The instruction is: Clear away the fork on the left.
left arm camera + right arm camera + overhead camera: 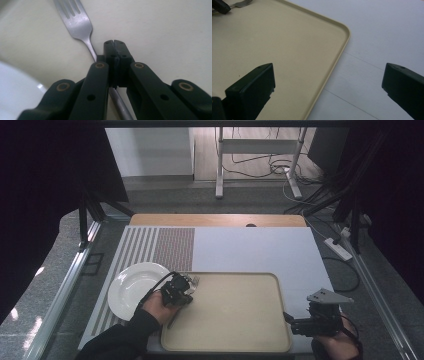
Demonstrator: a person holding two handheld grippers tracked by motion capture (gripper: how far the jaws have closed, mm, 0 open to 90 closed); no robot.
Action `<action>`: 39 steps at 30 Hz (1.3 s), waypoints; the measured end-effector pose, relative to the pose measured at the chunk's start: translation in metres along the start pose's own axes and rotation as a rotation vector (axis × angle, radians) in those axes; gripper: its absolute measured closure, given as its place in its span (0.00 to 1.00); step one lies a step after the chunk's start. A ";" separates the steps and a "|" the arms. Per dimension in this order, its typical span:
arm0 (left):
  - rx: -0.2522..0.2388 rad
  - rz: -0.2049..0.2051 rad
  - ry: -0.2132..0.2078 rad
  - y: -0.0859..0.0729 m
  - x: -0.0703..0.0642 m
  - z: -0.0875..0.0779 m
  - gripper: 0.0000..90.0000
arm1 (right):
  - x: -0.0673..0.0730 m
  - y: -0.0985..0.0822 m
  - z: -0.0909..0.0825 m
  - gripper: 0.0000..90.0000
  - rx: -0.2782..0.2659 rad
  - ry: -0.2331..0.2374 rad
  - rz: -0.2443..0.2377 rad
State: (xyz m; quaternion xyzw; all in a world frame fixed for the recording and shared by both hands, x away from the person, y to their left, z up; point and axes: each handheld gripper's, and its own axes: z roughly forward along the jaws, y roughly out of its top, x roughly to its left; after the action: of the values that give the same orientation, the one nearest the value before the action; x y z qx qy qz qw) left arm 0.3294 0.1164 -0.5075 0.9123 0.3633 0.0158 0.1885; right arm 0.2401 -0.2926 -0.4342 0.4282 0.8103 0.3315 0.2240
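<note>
1. High view shows a beige tray lying on the white worktop, with a white plate just beside the tray's left edge.
2. The left claw is at the far left corner of the tray, held by a hand in a dark sleeve.
3. Left gripper view shows its jaws pressed together, and a metal fork passes under them; the handle comes out below the jaws. The jaws seem clenched on the fork handle, with the tines pointing away over the tray surface.
4. The plate rim is seen at the lower left in that view.
5. The right claw is at the tray's right edge, near the front corner.
6. Right gripper view shows its jaws wide apart and released, one over the tray, one over the worktop.
</note>
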 end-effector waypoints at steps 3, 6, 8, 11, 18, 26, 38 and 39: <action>0.003 -0.025 0.011 -0.003 0.006 -0.002 0.98 | 0.000 0.000 0.000 0.00 0.000 0.000 0.000; 0.008 -0.042 0.026 -0.005 0.011 -0.003 0.98 | 0.000 0.000 0.000 0.00 0.000 0.000 -0.001; 0.010 -0.053 0.034 -0.006 0.014 -0.004 0.98 | 0.000 0.000 0.000 0.00 -0.001 0.001 -0.001; 0.012 -0.067 0.044 -0.007 0.017 -0.005 0.98 | 0.000 0.000 0.000 0.00 -0.001 0.001 -0.001; 0.002 -0.077 0.024 -0.008 0.020 -0.005 0.98 | 0.000 0.000 0.000 0.00 -0.001 0.001 -0.002; -0.088 -0.073 -0.015 -0.011 0.022 -0.012 0.89 | 0.000 0.000 0.000 0.00 0.000 0.001 -0.001; -0.204 -0.045 0.014 -0.014 0.018 -0.031 0.76 | 0.000 0.000 0.000 0.00 0.000 0.002 -0.001; -0.208 -0.043 0.019 -0.015 0.018 -0.032 0.71 | 0.000 0.000 0.000 0.00 -0.001 0.002 -0.002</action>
State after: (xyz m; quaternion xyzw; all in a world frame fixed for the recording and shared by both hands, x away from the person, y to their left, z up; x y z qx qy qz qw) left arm 0.3278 0.1489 -0.4853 0.8796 0.3810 0.0582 0.2790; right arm 0.2399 -0.2925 -0.4343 0.4270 0.8108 0.3320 0.2237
